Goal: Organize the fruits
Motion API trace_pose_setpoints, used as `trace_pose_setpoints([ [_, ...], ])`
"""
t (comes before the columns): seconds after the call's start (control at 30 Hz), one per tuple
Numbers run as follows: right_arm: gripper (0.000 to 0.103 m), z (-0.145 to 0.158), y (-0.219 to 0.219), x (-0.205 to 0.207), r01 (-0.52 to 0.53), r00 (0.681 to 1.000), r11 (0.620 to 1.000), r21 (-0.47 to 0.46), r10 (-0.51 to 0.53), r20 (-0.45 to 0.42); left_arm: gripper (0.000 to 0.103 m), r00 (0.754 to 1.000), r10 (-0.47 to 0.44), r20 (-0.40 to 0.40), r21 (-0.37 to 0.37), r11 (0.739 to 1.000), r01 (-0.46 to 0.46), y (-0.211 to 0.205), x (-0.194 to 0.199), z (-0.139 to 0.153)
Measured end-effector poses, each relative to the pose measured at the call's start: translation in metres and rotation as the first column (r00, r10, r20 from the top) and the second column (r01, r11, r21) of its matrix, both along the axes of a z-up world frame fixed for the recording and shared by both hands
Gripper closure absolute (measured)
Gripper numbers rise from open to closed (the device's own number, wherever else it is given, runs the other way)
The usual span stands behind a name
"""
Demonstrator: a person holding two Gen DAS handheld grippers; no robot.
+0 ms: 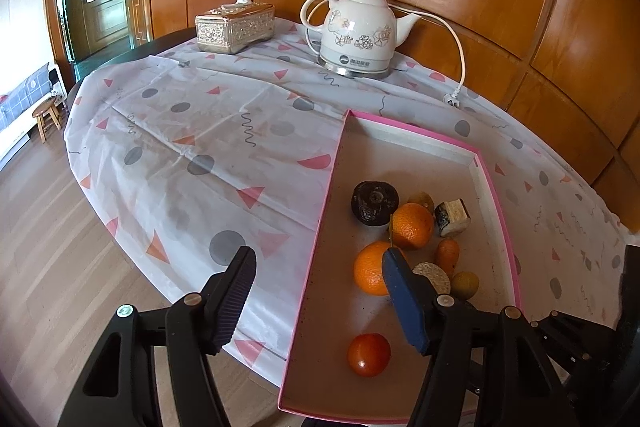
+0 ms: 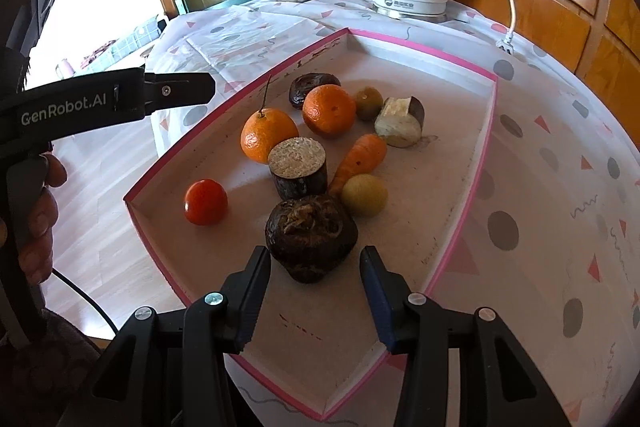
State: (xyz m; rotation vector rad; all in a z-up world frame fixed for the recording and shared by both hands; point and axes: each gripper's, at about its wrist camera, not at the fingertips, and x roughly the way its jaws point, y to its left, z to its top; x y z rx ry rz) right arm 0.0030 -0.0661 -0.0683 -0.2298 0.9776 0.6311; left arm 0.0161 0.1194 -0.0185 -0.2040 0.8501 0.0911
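All the produce visible sits gathered inside the shallow pink-rimmed cardboard tray [image 2: 486, 115] on the white patterned tablecloth [image 1: 192, 131], and no fruit lies loose on the cloth in either view, so the collecting part appears done or nearly so; whether further sorting within the tray is wanted cannot be told. The pieces cluster toward the tray's middle: two bright, dimpled oranges [image 2: 269, 135], one with a thin stem, a glossy red tomato [image 2: 205, 202] standing apart near the left wall, a small orange carrot [image 2: 360, 157], two dull yellow-green round fruits [image 2: 364, 195], a dark-skinned cylindrical cut piece with a pale top [image 2: 298, 167], a pale cut chunk with dark skin [image 2: 400, 123], and two wrinkled dark brown lumps [image 2: 310, 233]. The right gripper [image 2: 316, 291] hovers just before the nearer brown lump, its jaws spread and gripping nothing. The left gripper [image 1: 320, 291] is also spread and empty, straddling the tray's near-left wall above an orange. A white ceramic kettle [image 1: 360, 31] and a silver embossed tissue box [image 1: 234, 27] stand well behind.
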Motion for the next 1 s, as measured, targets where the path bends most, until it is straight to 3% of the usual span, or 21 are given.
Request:
trace_pose_setpoints([
  [0.67,0.055,0.025,-0.028,-0.014,0.166,0.981,0.985,0.051,-0.170,0.094,0.037,0.994,-0.014,0.106,0.060,0.998,0.007,-0.014,-0.014,0.024],
  [0.87,0.055,0.032,-0.037,-0.015,0.224,0.965,0.972,0.067,-0.231,0.121,0.034,0.988,-0.004,0.153,0.075,0.997,-0.008,-0.014,-0.019,0.034],
  [1.0,0.055,0.034,-0.040,-0.016,0.245,0.959,0.968,0.064,-0.251,0.134,0.025,0.985,-0.008,0.172,0.093,0.996,-0.008,-0.018,-0.022,0.037],
])
